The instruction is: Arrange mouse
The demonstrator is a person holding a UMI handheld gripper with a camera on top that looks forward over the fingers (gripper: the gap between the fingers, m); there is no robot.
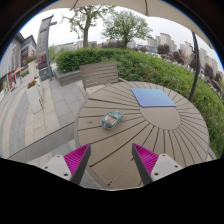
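Nearest to me, my gripper (110,163) hangs over the near part of the round, slatted wooden surface (150,125) with its two magenta pads (77,158) spread well apart and nothing between them. The planks just ahead of the fingers are bare, so I have open room there. Further on, left of centre and not far from the surface's left rim, I see the small grey-green mouse (112,119), lying on the slats well beyond the fingertips. Beyond it, toward the far right edge, a flat blue rectangular mat (153,97) lies near the rim. A slatted wooden chair back (99,74) stands at the far edge. Left of the surface, pale paving (30,110) stretches away; behind, a green hedge (140,62), trees and buildings.
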